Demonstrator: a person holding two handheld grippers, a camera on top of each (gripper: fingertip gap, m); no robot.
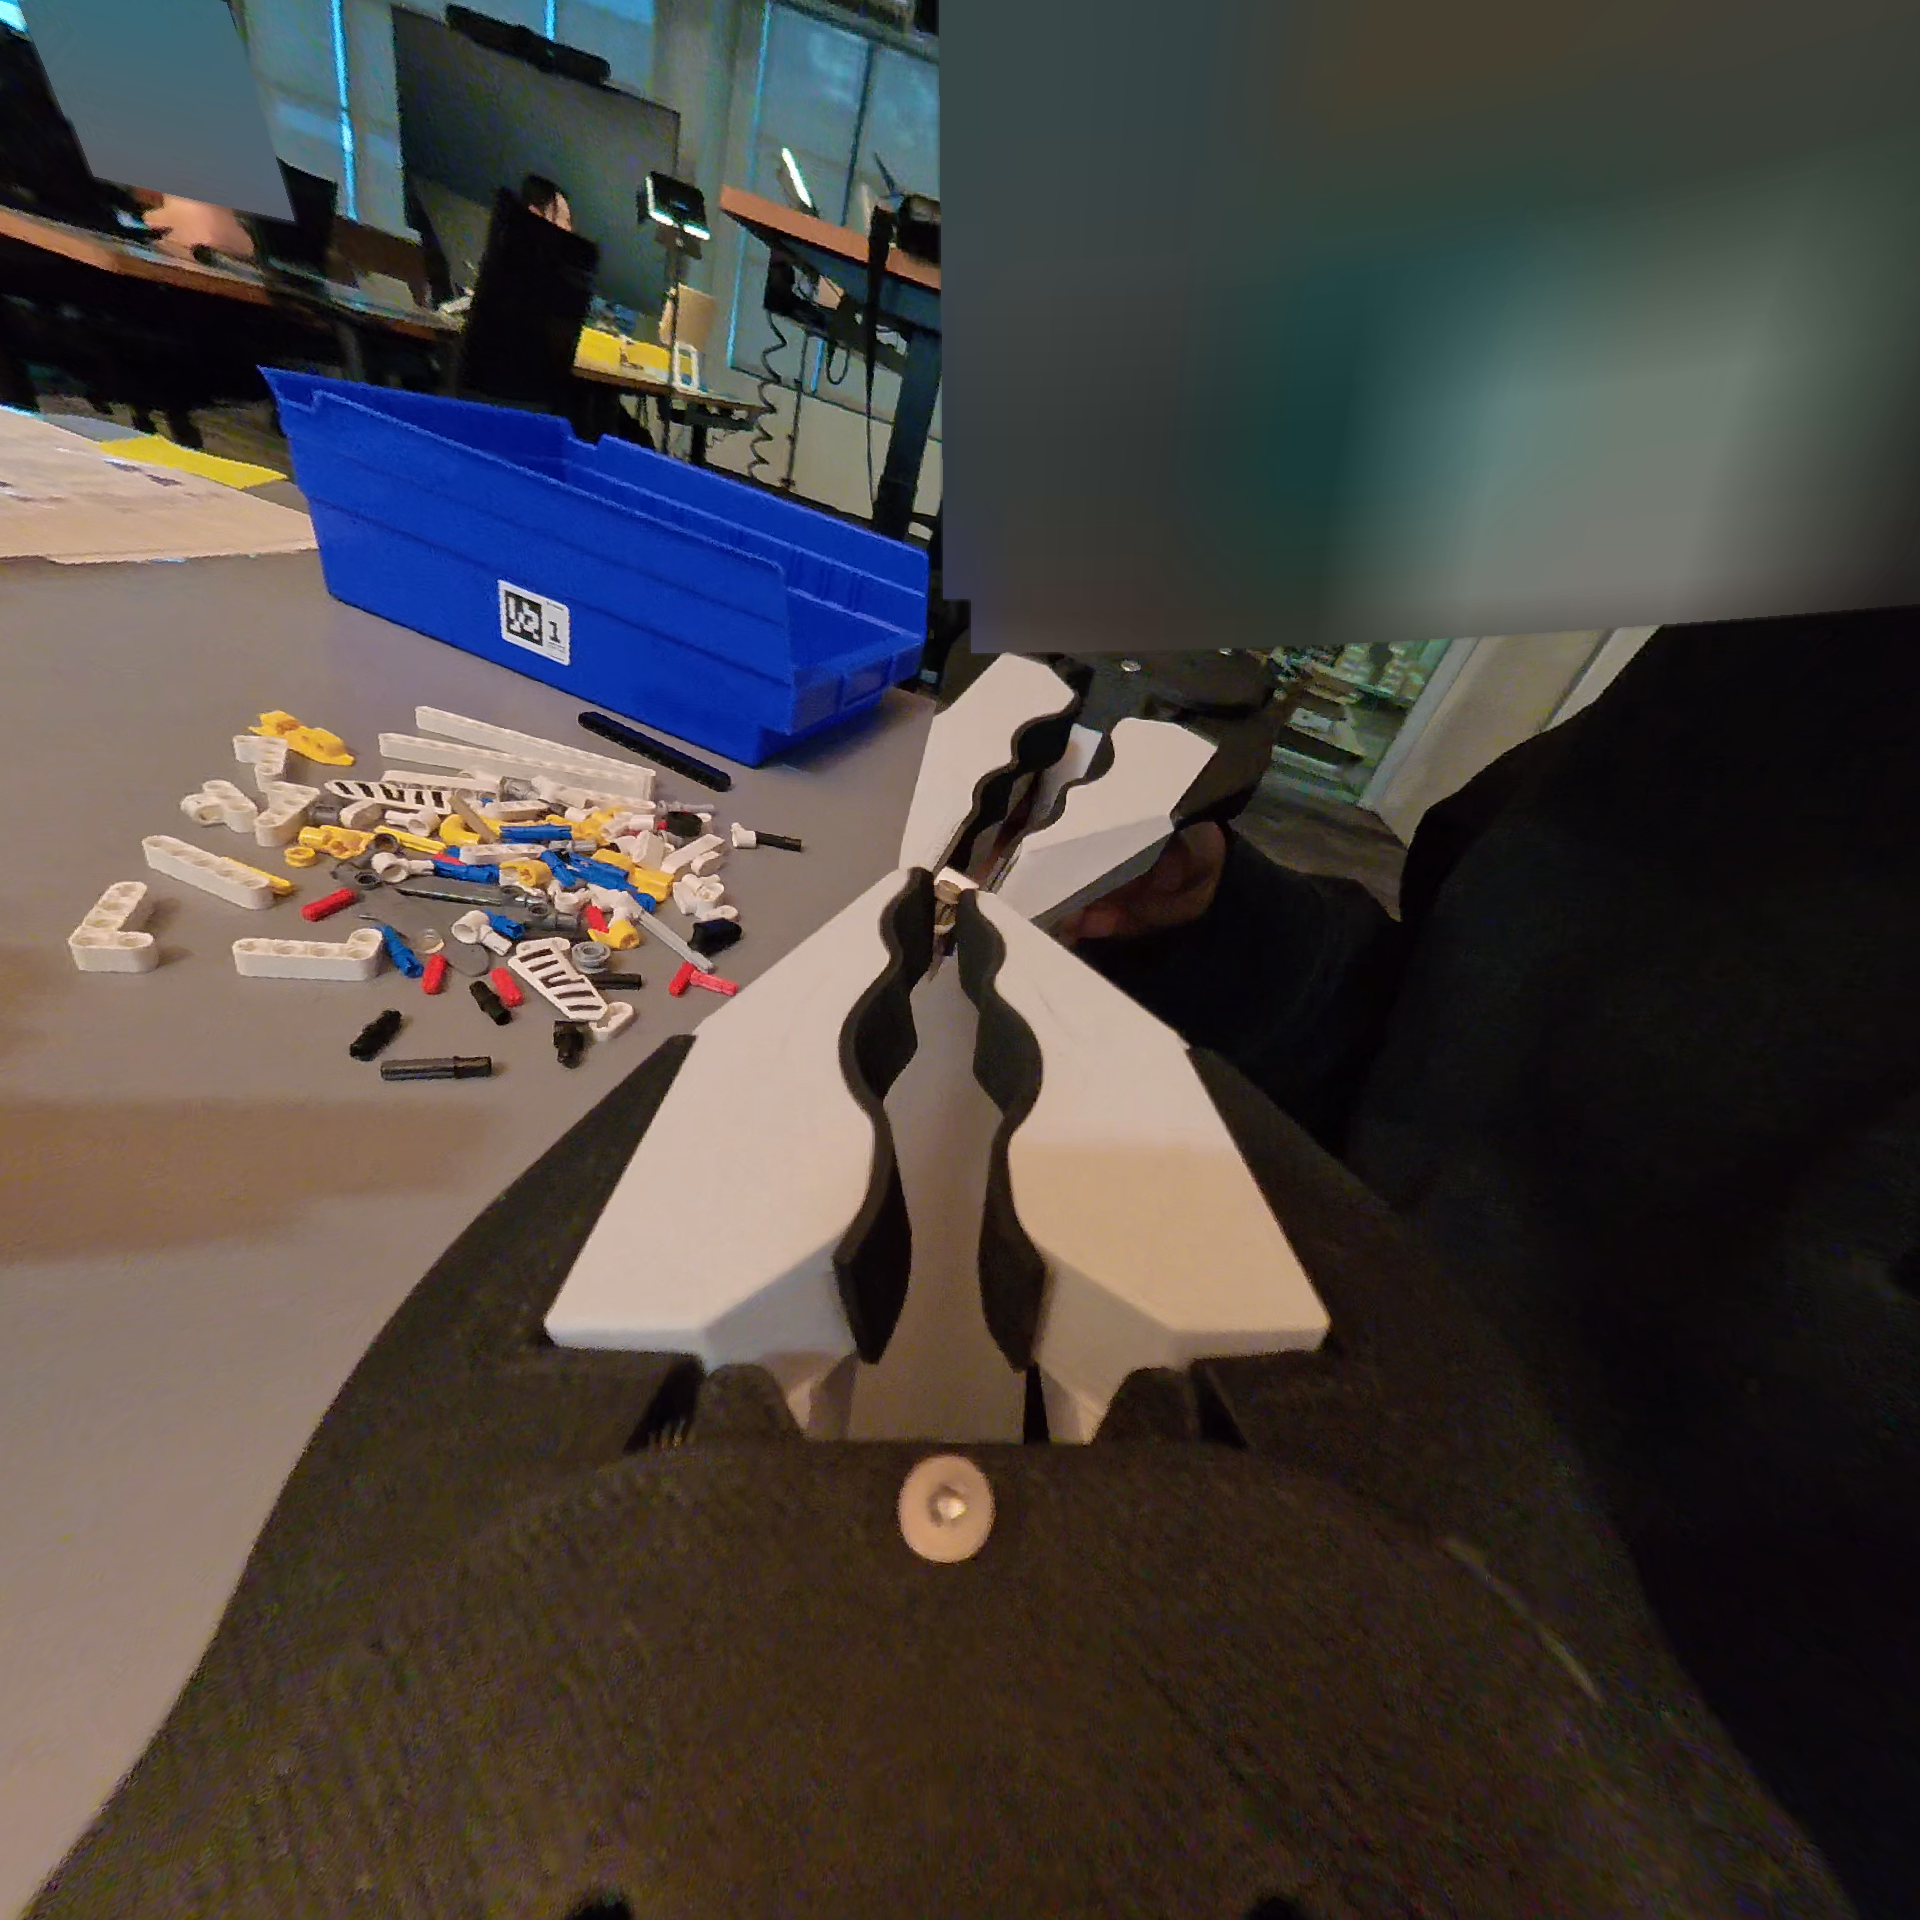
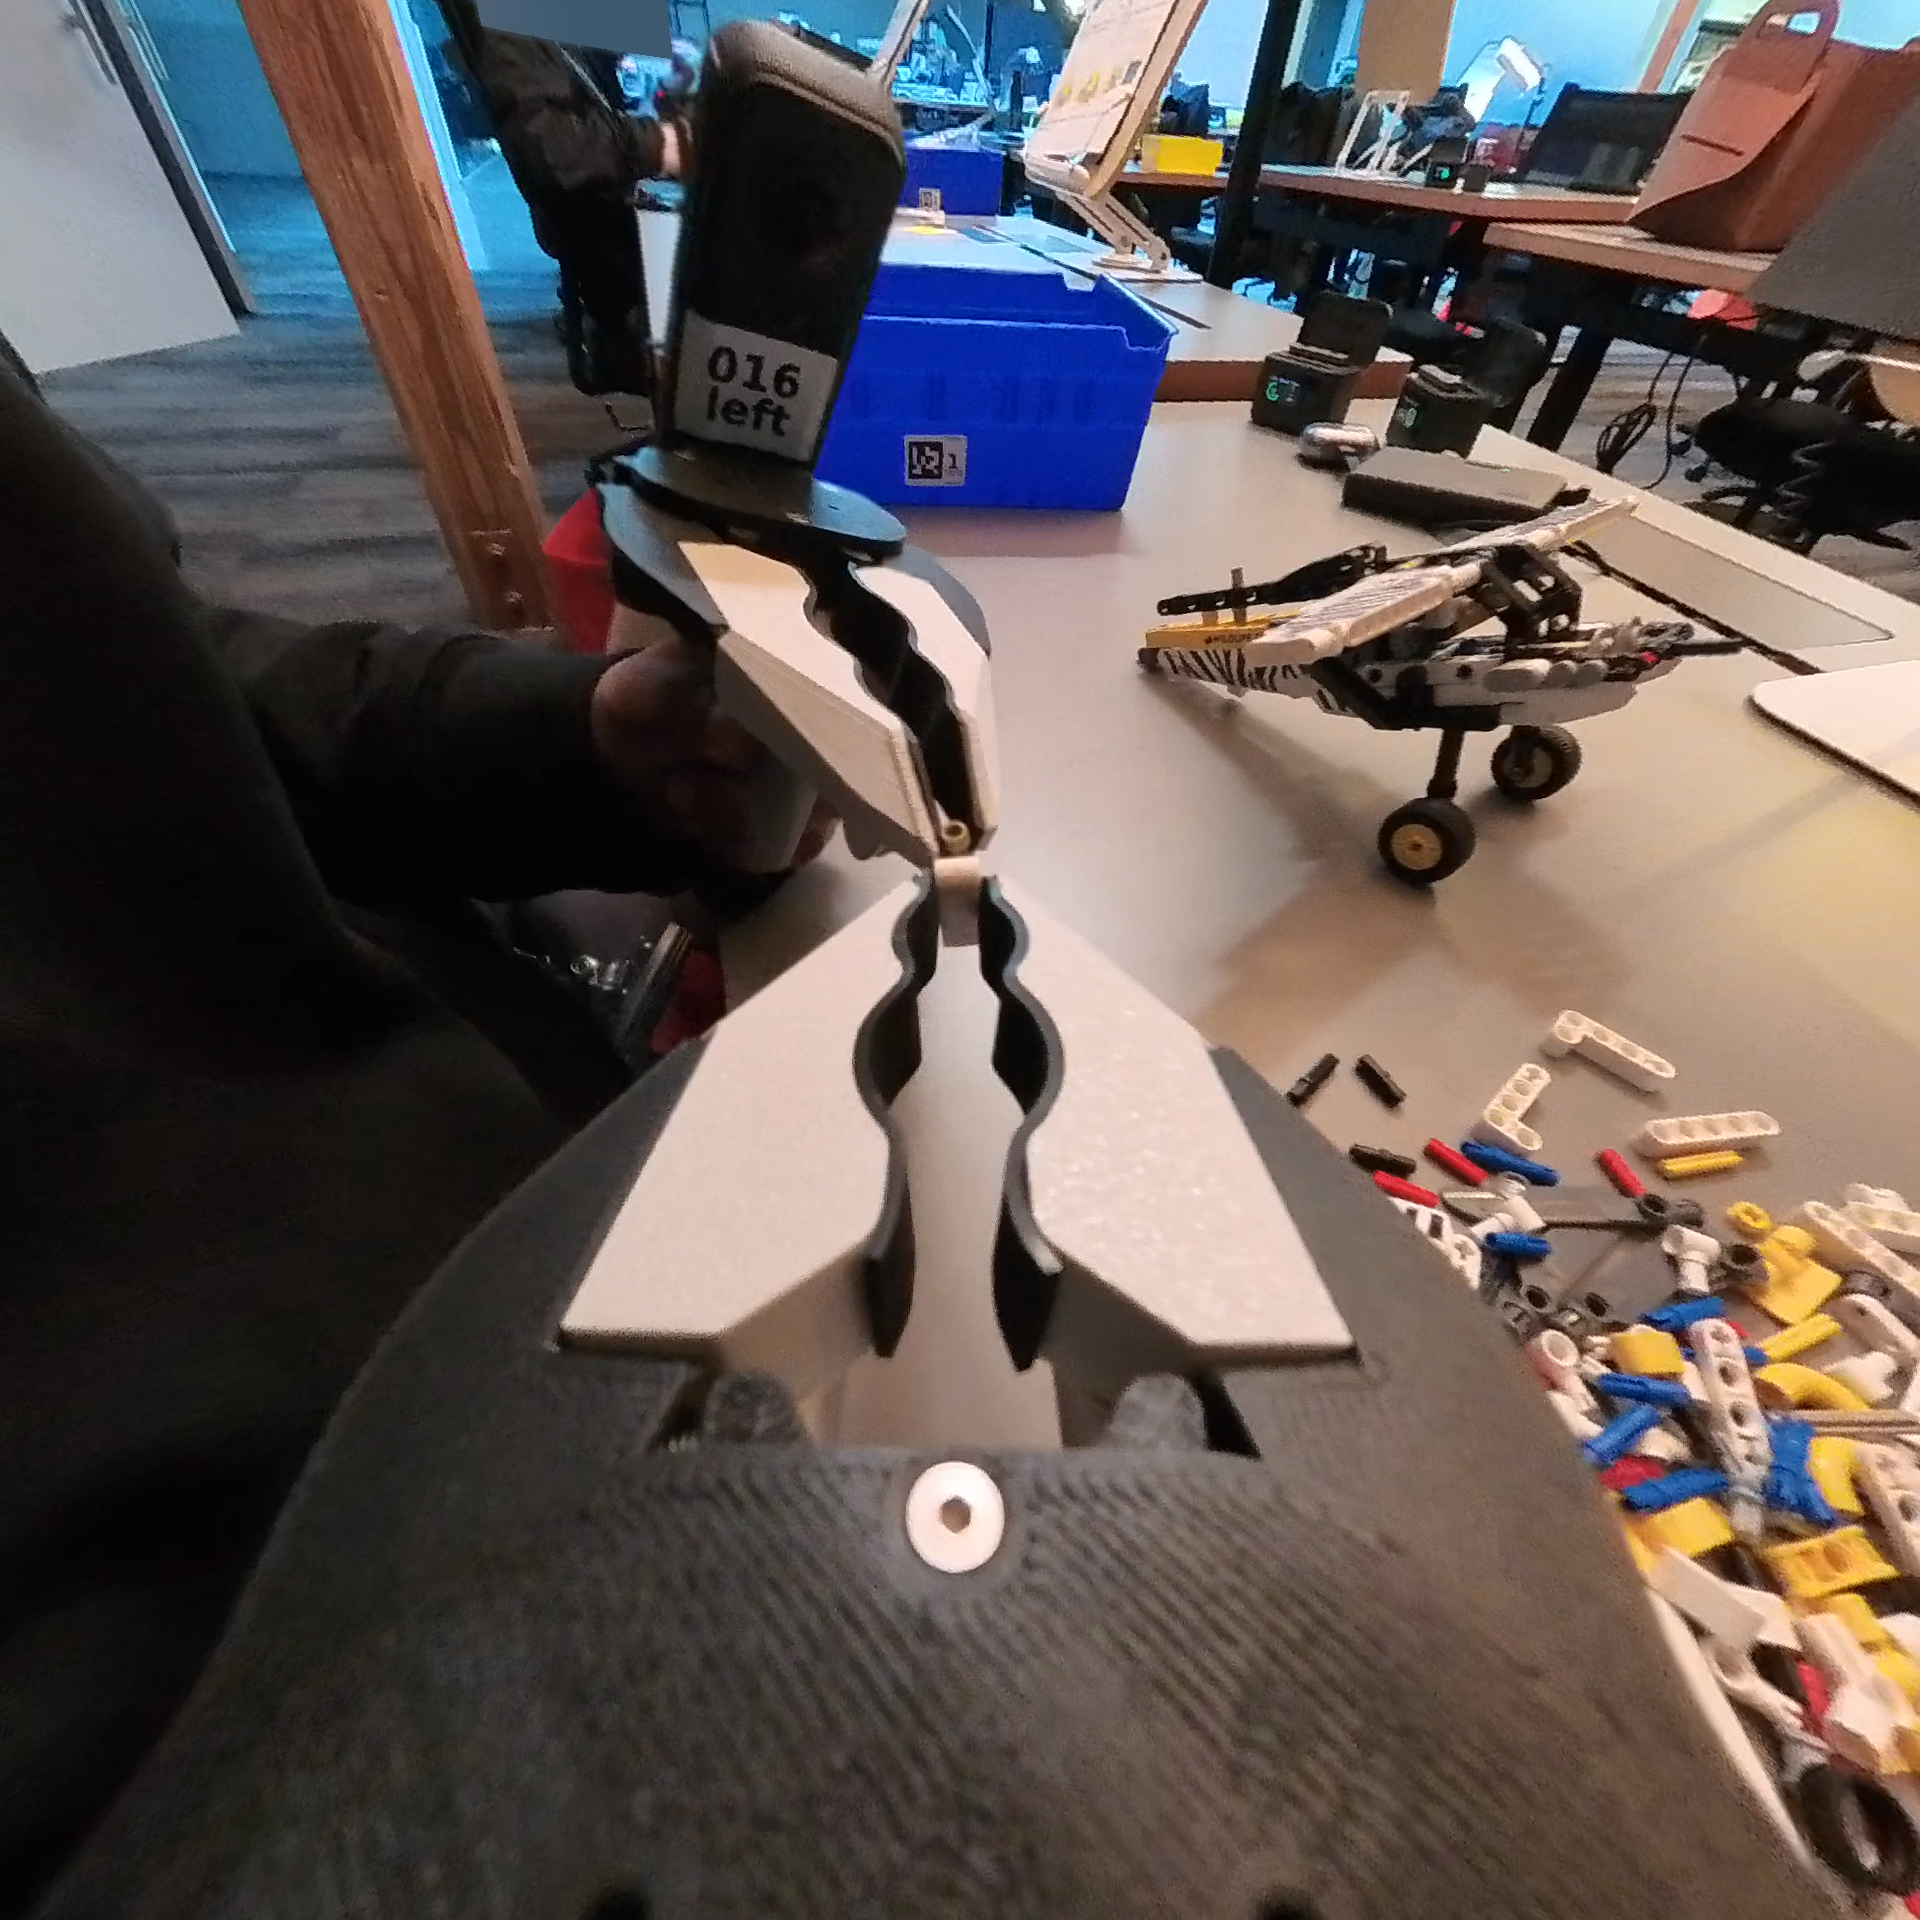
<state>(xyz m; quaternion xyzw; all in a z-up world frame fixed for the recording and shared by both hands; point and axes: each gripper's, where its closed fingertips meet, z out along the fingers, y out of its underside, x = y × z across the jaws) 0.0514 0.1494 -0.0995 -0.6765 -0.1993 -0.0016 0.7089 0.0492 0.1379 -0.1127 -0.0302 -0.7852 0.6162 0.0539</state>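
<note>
white piece [image 2: 958, 906]: we see it clenched in the right gripper [image 2: 954, 914], above the grey table [image 2: 1143, 831] edge.
tan pin [image 2: 954, 831]: pinched by the left gripper [image 1: 943, 902], touching the white piece.
around: loose bricks [image 1: 488, 862], blue bin [image 1: 623, 561], model plane [image 2: 1434, 644].

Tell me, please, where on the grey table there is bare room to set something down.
Bare grey table lies in front of the loose brick pile, toward the camera. In the right wrist view, another free patch sits between the blue bin, the model plane and the pile. The pile itself is crowded, and so is the spot where both tongs meet.
</note>
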